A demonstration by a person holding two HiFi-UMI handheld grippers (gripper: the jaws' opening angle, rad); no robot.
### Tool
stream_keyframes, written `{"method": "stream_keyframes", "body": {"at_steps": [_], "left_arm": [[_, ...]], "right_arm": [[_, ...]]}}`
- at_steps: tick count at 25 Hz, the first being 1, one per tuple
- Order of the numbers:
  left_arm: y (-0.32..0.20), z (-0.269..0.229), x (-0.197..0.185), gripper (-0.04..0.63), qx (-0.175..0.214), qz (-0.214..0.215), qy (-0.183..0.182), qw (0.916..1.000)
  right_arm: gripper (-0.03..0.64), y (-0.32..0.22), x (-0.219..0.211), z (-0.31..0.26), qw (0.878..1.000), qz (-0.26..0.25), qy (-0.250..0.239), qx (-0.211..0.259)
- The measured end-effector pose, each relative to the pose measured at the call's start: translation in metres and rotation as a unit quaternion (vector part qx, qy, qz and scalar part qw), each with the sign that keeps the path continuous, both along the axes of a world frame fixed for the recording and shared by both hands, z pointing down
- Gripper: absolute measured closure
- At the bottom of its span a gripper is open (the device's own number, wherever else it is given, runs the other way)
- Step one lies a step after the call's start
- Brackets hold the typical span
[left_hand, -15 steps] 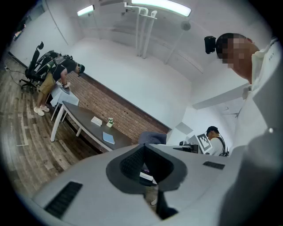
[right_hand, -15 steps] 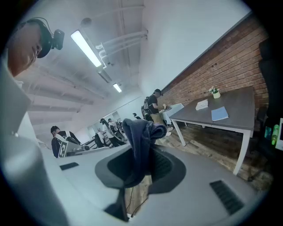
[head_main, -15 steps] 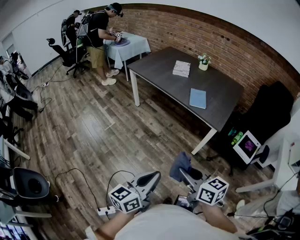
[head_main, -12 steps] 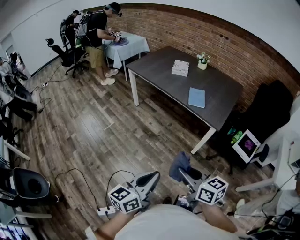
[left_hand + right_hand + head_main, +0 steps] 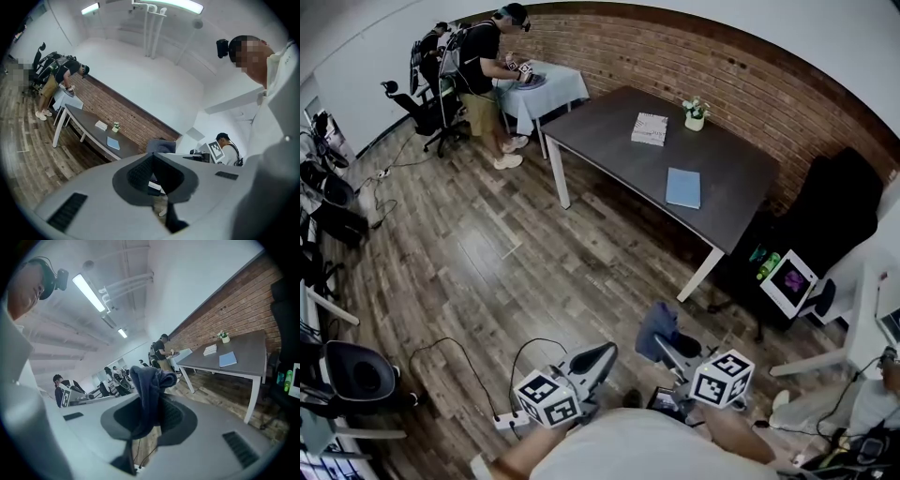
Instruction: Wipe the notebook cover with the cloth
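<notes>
A light blue notebook [image 5: 683,187] lies flat on the dark table [image 5: 609,131] far ahead of me; it also shows small in the right gripper view [image 5: 228,359] and the left gripper view [image 5: 113,143]. My right gripper [image 5: 661,342] is shut on a dark blue cloth [image 5: 653,325], which bunches up between its jaws [image 5: 151,394]. My left gripper [image 5: 602,357] is shut with nothing in it. Both grippers are held close to my body over the wooden floor, well short of the table.
On the table also sit a striped white pad [image 5: 650,128] and a small potted plant [image 5: 694,114]. A person [image 5: 483,70] works at a white-clothed table [image 5: 551,84] at the far left. Office chairs [image 5: 356,375], a floor cable with power strip [image 5: 508,421] and a black chair [image 5: 825,225] surround me.
The table and notebook have shifted slightly left and up in the head view as my head moved. Both grippers keep the same hold and pose.
</notes>
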State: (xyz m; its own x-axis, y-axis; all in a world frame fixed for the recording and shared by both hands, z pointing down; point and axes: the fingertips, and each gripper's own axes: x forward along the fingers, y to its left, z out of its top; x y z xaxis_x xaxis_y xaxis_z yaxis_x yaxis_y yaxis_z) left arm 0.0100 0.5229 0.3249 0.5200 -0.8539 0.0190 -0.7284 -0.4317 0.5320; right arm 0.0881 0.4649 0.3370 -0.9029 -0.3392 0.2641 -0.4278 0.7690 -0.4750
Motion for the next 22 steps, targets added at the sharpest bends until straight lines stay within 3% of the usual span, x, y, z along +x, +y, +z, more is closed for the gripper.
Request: {"method": "stream_keyframes", "body": {"at_steps": [12, 22], "left_arm": [[-0.026, 0.004, 0.04, 0.588, -0.01, -0.003, -0.002, 0.9999], [-0.047, 0.003, 0.07, 0.587, -0.006, 0.002, -0.007, 1.0]], "right_arm": [[0.526, -0.025, 0.049, 0.003, 1.0, 0.01, -0.01, -0.014], [0.526, -0.046, 0.088, 0.015, 1.0, 0.014, 0.022, 0.0]]}}
